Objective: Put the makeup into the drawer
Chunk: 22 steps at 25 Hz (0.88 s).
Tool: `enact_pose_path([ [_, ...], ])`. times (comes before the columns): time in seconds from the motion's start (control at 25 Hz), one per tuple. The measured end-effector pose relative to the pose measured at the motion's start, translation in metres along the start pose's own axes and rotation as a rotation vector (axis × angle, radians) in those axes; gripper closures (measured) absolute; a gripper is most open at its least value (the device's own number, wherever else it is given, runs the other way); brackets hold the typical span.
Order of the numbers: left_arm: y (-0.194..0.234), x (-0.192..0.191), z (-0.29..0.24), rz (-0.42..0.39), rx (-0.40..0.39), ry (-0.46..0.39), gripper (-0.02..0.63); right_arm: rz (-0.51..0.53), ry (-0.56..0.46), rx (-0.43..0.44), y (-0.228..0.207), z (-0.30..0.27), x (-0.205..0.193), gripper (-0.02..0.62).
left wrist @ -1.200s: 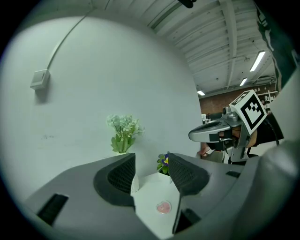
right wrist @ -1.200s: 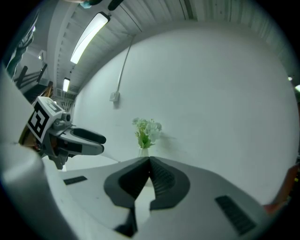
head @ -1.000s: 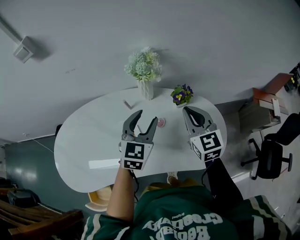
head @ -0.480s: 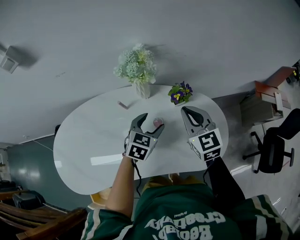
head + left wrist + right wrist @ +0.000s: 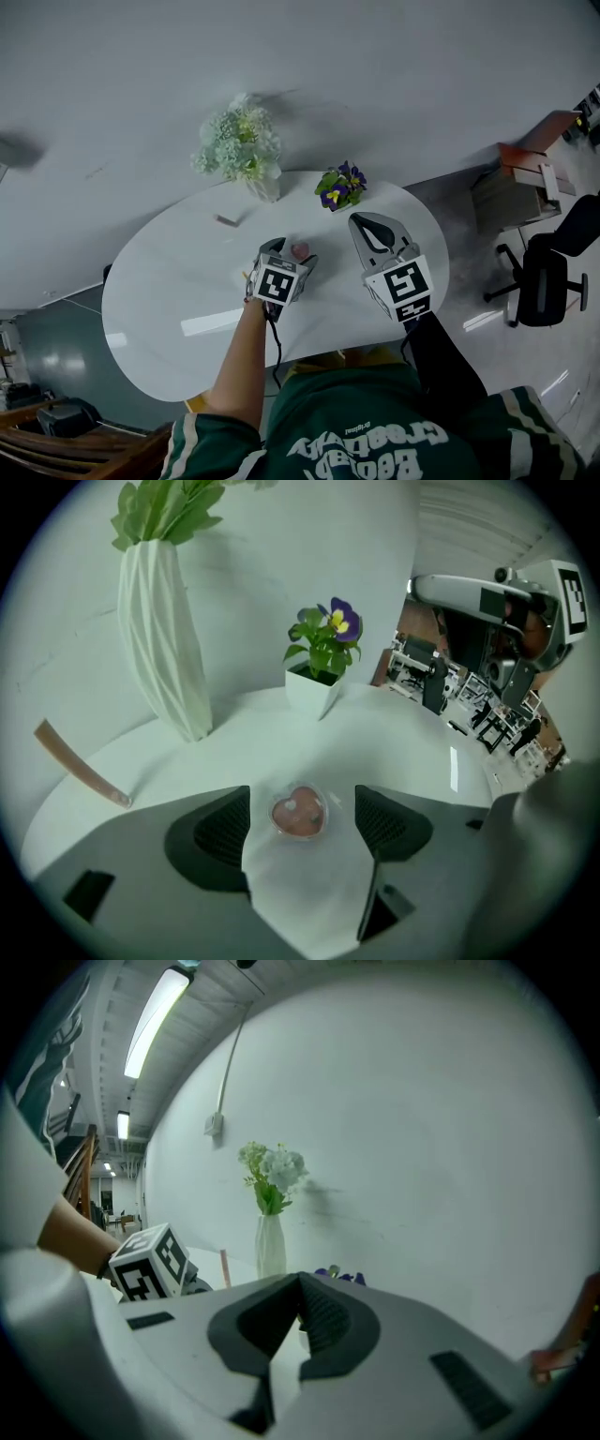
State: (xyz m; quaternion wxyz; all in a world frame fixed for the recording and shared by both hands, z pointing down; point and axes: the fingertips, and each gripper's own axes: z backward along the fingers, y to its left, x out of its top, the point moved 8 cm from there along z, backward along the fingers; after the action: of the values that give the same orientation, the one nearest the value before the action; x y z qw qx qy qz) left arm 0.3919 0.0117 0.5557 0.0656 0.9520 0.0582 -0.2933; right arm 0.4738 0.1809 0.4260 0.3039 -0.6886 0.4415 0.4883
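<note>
Left gripper (image 5: 305, 825) points down at the white oval table (image 5: 169, 300). Its jaws have just been opening and now stand spread wide. Between them, at the lower centre of the left gripper view, a small pink heart-shaped makeup case (image 5: 298, 813) lies flat on the tabletop, with a gap to the pad on either side. Right gripper (image 5: 300, 1307) hovers over the table's right part in the head view, its jaws pressed together at the tips with nothing between them. Beyond the case, a ribbed white vase (image 5: 164, 639) of greenery stands at the upper left of the left gripper view. A small white pot of pansies (image 5: 323, 663) sits at centre, and a slim brownish stick (image 5: 80, 766) lies at the left edge.
</note>
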Motion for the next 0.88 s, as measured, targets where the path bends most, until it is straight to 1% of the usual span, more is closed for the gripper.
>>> enact_pose_path([
  [0.12, 0.003, -0.003, -0.008, 0.011, 0.002, 0.061, 0.255, -0.017, 0.003, 0.0, 0.0, -0.003, -0.003, 0.591],
  [0.36, 0.0, -0.012, -0.018, 0.049, -0.019, 0.148, 0.255, -0.027, 0.003, 0.006, 0.001, -0.002, -0.006, 0.591],
  [0.52, -0.003, -0.009, -0.02, 0.001, 0.001, 0.173, 0.256, -0.034, 0.001, -0.004, -0.003, 0.002, -0.007, 0.591],
  [0.64, -0.005, -0.005, -0.02, -0.021, 0.011, 0.192, 0.259, -0.018, 0.005, 0.0, -0.008, 0.005, -0.009, 0.591],
  [0.68, -0.005, -0.004, -0.02, -0.024, 0.013, 0.2, 0.292, -0.016, 0.01, -0.002, -0.01, 0.005, -0.011, 0.591],
  [0.72, -0.006, -0.002, -0.02, -0.024, 0.016, 0.207, 0.341, -0.019, 0.012, -0.005, -0.012, 0.005, -0.012, 0.591],
  [0.76, -0.006, -0.002, -0.021, -0.021, 0.021, 0.208, 0.371, -0.024, 0.013, -0.01, -0.014, 0.005, -0.013, 0.591],
  [0.88, -0.006, -0.004, -0.021, -0.009, 0.031, 0.195, 0.371, -0.032, 0.011, -0.017, -0.017, 0.007, -0.014, 0.591],
])
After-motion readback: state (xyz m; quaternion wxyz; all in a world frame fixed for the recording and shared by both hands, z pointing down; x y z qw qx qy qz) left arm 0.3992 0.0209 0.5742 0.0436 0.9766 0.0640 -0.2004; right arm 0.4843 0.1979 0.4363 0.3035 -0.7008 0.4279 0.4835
